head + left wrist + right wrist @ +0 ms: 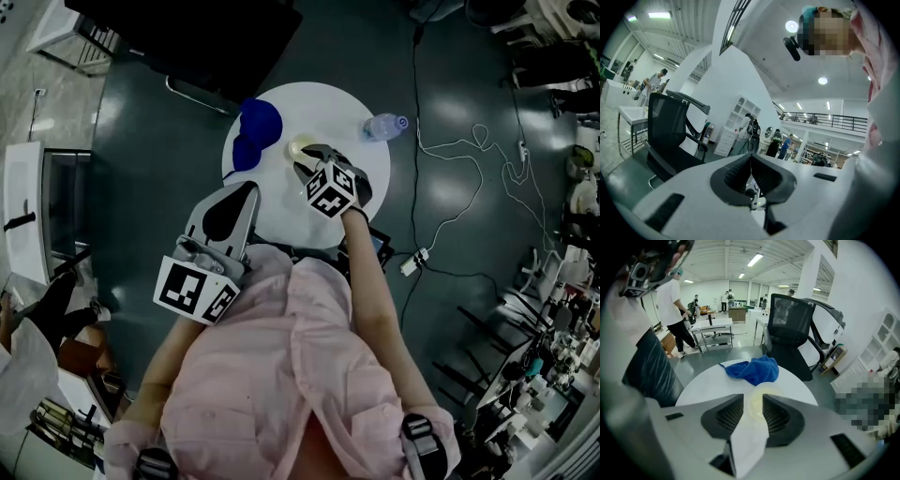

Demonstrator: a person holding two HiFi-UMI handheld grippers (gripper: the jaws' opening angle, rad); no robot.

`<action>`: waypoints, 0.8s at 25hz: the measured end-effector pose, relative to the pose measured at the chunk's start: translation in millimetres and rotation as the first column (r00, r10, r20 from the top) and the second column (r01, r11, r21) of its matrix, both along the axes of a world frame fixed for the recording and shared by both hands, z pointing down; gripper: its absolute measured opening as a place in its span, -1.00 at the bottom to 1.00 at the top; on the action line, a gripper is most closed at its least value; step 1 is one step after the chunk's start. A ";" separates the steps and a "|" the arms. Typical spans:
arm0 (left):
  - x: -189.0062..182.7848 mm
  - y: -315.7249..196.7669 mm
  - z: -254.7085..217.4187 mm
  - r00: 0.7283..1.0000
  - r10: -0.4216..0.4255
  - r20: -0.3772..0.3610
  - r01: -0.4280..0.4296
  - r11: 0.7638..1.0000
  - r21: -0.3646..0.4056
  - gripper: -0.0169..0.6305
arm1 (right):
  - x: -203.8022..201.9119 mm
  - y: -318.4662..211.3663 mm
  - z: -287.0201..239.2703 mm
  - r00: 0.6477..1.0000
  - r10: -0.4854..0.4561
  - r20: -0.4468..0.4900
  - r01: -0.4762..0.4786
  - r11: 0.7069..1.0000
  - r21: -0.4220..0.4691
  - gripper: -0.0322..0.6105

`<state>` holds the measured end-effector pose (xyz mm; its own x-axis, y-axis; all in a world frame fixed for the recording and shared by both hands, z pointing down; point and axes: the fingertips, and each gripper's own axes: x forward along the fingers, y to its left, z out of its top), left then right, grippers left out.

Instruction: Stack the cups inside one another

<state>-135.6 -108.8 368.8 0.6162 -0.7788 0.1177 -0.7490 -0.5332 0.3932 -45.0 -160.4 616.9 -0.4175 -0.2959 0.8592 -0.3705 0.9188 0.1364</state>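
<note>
The pale, translucent plastic cups (757, 405), apparently already nested as one, stand on the round white tabletop (705, 385) between the spread right tongs (753, 398), while the left tongs (751, 160) are pressed together and empty; with no loose cup in view, stacking looks finished.

No text, label, brand or number can be read in any view.

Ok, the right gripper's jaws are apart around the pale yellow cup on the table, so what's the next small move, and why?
Probably lift the right gripper straight up, clear of the pale yellow cup. Its jaws stand apart beside the cup, which rests on the round white table near the blue cloth, so nothing holds it.
</note>
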 end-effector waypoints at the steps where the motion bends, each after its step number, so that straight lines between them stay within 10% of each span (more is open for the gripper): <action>1: 0.0 0.1 -0.1 1.000 0.001 0.000 -0.001 1.000 0.000 -0.89 | 0.3 0.4 -0.7 1.000 0.002 -0.001 -0.002 1.000 0.002 -0.51; 12: 3.3 -1.0 2.1 1.000 0.019 0.001 -0.019 1.000 -0.003 -0.89 | 1.1 -11.0 -59.5 0.976 0.145 0.163 -0.173 0.969 0.177 -0.67; 20: 4.8 4.7 0.7 0.999 0.035 -0.003 -0.035 0.999 -0.004 -0.89 | -0.2 7.5 -112.0 0.874 0.293 0.388 -0.391 0.898 0.202 -0.79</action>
